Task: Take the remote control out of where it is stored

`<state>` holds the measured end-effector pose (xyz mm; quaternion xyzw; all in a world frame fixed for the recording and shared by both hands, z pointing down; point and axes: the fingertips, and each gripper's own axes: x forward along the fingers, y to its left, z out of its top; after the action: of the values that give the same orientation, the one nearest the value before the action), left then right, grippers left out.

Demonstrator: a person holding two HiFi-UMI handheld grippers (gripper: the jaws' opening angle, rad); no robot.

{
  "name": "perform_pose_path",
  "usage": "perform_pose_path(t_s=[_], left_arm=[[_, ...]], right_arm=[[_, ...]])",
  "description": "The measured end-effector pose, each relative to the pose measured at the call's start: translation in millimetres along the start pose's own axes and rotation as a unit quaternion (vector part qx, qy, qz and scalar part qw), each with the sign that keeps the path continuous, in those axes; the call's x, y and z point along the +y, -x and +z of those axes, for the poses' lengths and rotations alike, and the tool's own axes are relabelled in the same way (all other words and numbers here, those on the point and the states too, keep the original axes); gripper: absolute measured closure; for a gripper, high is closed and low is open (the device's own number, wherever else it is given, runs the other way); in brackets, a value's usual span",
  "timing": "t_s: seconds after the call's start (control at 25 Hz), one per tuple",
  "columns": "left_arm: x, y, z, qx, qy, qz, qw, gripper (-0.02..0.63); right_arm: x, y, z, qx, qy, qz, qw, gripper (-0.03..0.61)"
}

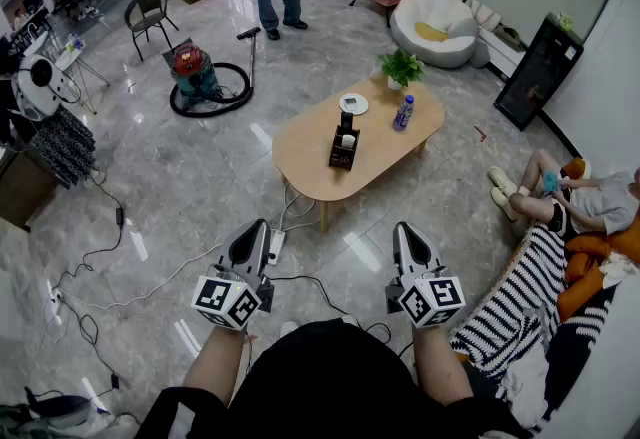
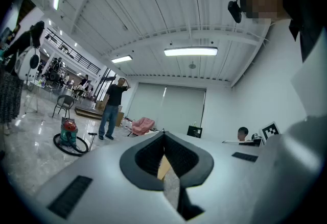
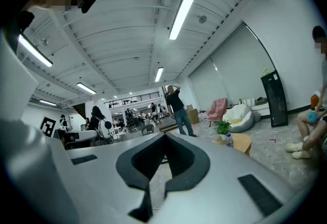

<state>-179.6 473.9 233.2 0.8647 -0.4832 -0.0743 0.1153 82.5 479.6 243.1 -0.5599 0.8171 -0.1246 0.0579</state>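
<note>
No words, numbers or brand names can be read anywhere. The only printed signs are black-and-white square code patterns, with no letters in them. They sit on the left cube (image 1: 228,301) of the left tongs (image 1: 252,232) and on the right cube (image 1: 432,299) of the right tongs (image 1: 405,235). The bottle (image 1: 403,112) on the wooden surface (image 1: 300,152) has a label, too small to read.

Grey left gripper (image 1: 260,227), right gripper (image 1: 402,229), black pads (image 2: 145,159), black-white marker cubes (image 1: 228,301); black short-sleeved shirt (image 1: 330,382).
</note>
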Motion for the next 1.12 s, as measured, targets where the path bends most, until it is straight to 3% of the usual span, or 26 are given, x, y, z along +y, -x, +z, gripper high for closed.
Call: perform_pose_path(t_s=[0.84,1.12], left_arm=[[8,16,3,0.000,0.001,-0.003,1.0000,0.607],[31,35,7,0.001,0.005,-0.005,1.0000,0.607]], right_arm=[[18,0,-4,0.004,-0.009,0.008,1.000,0.572],[38,3,-10,-0.014,-0.016,-0.017,1.000,0.572]])
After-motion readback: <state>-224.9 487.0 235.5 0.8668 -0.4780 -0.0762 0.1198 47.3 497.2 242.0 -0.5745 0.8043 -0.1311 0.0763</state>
